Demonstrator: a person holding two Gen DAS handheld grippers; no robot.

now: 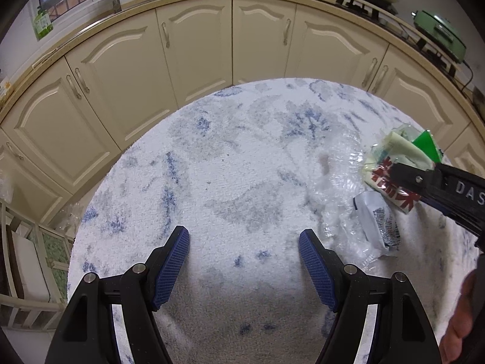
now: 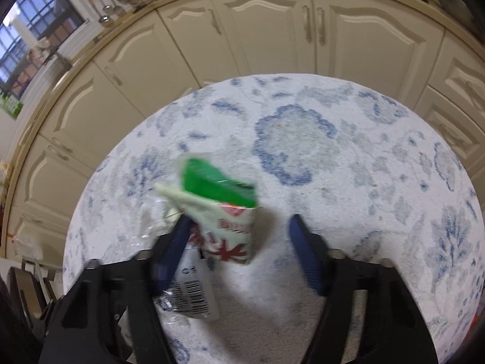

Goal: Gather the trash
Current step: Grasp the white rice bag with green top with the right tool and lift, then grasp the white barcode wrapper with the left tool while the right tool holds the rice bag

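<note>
Cream kitchen cabinets (image 1: 194, 48) curve behind a soft white-and-blue rug (image 1: 236, 163) on the floor. At its right side lies crinkly clear plastic (image 1: 342, 182), slippery and light. On it sits a crumpled cream-and-green wrapper (image 2: 224, 212), limp; pinch its middle. The right gripper (image 2: 239, 251) straddles it, apparently not yet clamped; the left gripper (image 1: 244, 270) stands apart, empty.

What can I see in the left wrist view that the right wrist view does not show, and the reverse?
Only the left wrist view: the left gripper, open over the rug, a green appliance on the counter, and a hand.
Only the right wrist view: the right gripper, its jaws around the green-and-cream packet with one finger clear of it, and the barcode on the white wrapper.
Both: rug, cream cabinets, packet, wrapper.
</note>
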